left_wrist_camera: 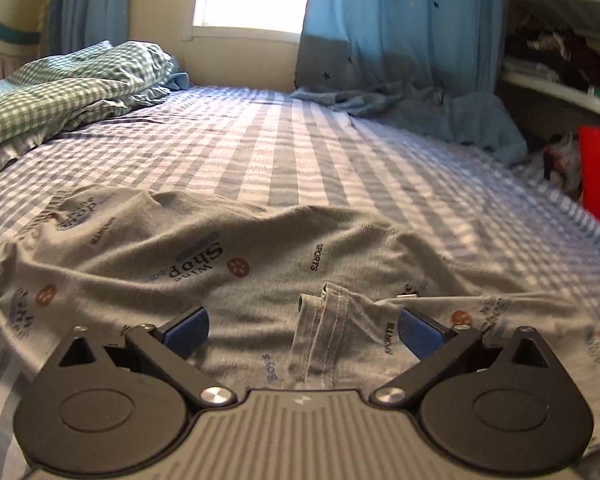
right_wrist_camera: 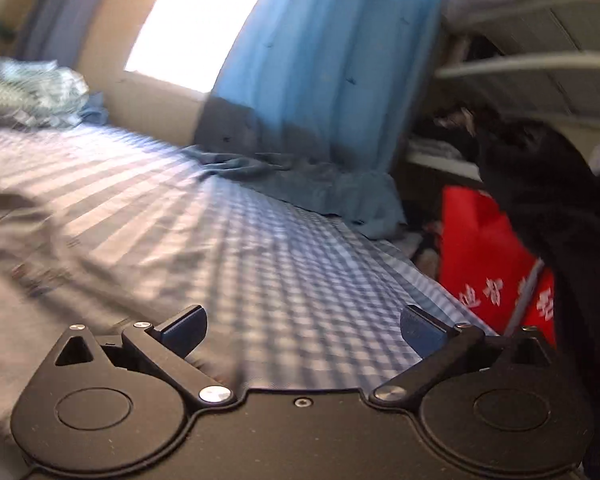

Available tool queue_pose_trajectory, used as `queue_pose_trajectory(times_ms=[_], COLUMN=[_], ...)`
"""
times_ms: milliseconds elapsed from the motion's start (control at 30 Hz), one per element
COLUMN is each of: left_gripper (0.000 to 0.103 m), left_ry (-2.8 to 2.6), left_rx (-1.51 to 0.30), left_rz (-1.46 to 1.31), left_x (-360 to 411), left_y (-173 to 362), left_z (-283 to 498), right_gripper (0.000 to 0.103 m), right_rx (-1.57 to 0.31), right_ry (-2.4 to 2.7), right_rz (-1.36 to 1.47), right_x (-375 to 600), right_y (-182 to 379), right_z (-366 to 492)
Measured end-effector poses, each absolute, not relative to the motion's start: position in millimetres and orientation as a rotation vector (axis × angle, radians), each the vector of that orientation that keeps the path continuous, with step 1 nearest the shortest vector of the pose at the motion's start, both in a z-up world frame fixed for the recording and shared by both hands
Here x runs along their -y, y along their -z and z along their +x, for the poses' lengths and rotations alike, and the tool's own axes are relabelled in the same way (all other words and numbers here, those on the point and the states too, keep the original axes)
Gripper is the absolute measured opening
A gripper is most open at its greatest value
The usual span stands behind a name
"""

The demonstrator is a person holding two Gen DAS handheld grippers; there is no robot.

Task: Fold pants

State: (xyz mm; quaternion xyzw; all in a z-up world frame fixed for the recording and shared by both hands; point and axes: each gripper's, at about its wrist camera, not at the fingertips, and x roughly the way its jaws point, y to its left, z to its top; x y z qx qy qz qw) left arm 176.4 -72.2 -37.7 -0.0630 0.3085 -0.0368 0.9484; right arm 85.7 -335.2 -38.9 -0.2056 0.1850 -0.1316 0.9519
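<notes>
Grey printed pants (left_wrist_camera: 236,264) lie rumpled on the blue checked bed sheet (left_wrist_camera: 300,152), with a stitched hem (left_wrist_camera: 324,332) standing up near the front. My left gripper (left_wrist_camera: 303,330) is open just above the pants, its blue fingers on either side of that hem, holding nothing. In the right wrist view the pants (right_wrist_camera: 40,280) show blurred at the left. My right gripper (right_wrist_camera: 303,330) is open and empty over the bare sheet (right_wrist_camera: 292,272), to the right of the pants.
A green checked pillow (left_wrist_camera: 72,84) lies at the back left. A blue curtain (left_wrist_camera: 400,40) hangs by the window and pools on the bed. Shelves (left_wrist_camera: 560,80) and a red bag (right_wrist_camera: 488,260) stand past the bed's right edge.
</notes>
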Motion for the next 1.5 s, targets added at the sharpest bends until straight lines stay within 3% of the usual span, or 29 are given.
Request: queue_pose_trajectory(times_ms=[133,233,433,600,700,767,867,1000,1100,1300,1333,1433,1500], left_gripper=[0.103,0.103,0.103,0.103,0.101,0.089,0.083,0.078,0.078,0.077,0.077,0.077,0.079], left_ry=[-0.005,-0.019,0.020,-0.082,-0.179,-0.180,-0.111,-0.058,0.000,0.009,0.012,0.014,0.014], left_rx=[-0.673,-0.699,-0.635,-0.568,-0.582,-0.617,-0.583,-0.512,-0.463,-0.461,-0.460,-0.459,-0.456], left_rz=[0.064,-0.044,-0.089,-0.208,-0.338,-0.467,-0.674,-0.693,-0.698,-0.734,-0.731,-0.731,-0.738], left_x=[81,63,43,-25,-87,-126,-168,-178,-175,-178,-178,-178,-179], left_y=[50,48,37,23,24,30,41,57,59,63,63,64,64], left_z=[158,160,138,117,128,137,143,142,136,137,137,137,138], right_gripper=[0.102,0.102,0.102,0.102,0.102,0.102,0.102,0.101,0.094,0.090,0.086,0.043,0.031], right_rx=[-0.424,-0.355,-0.381,-0.362,-0.366,-0.388,-0.435,-0.555,-0.695,-0.924,-0.946,-0.951,-0.907], right_ry=[0.362,0.438,0.372,0.190,0.018,-0.135,-0.356,-0.669,-0.863,-1.132,-1.145,-1.182,-1.215], right_rz=[-0.466,-0.358,-0.355,-0.328,-0.312,-0.283,-0.241,-0.195,-0.199,-0.290,-0.332,-0.402,-0.402], right_x=[313,322,304,264,238,223,199,150,92,-7,-18,-33,-31], right_y=[78,86,57,37,27,14,-4,-20,-22,2,9,18,14], right_z=[60,45,45,60,91,126,190,290,351,402,401,395,389])
